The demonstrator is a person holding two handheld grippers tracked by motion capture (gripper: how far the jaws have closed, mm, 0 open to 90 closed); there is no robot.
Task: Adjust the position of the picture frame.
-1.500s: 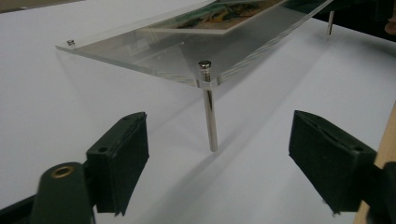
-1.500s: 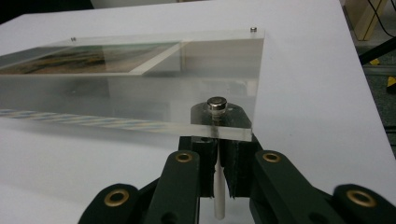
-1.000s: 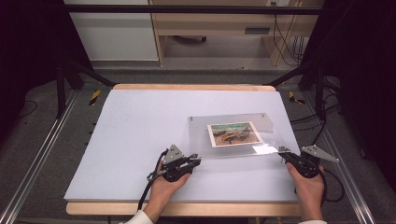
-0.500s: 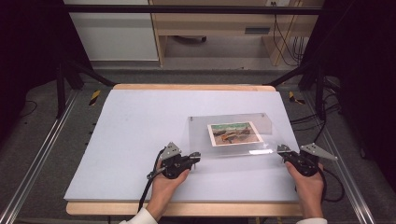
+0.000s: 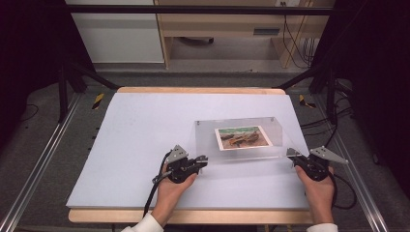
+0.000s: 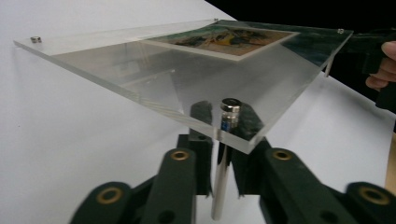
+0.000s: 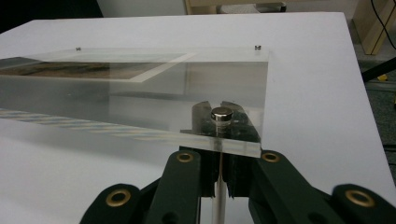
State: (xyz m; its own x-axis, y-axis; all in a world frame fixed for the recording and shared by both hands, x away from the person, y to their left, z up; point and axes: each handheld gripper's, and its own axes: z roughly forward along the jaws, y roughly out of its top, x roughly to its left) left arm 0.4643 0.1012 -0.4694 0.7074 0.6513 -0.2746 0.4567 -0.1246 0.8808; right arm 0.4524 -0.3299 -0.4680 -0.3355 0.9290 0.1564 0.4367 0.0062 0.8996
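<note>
A clear acrylic frame (image 5: 239,137) holding a picture (image 5: 242,137) stands on the white table (image 5: 135,140) between the left gripper (image 5: 202,161) and right gripper (image 5: 292,155), each with its jaws closed narrowly around a near-corner metal leg (image 6: 220,186) under the plate's edge.

A: How many frames on the table (image 5: 135,140)?
B: One clear frame (image 5: 241,126), holding one picture (image 5: 241,137).

A: Corner studs?
B: Four. The left gripper view shows three (image 6: 230,105), the right gripper view three (image 7: 221,114).

A: Grippers?
B: Two, a left gripper (image 5: 203,161) and a right gripper (image 5: 291,154), one per hand, so two hands (image 5: 170,189).
</note>
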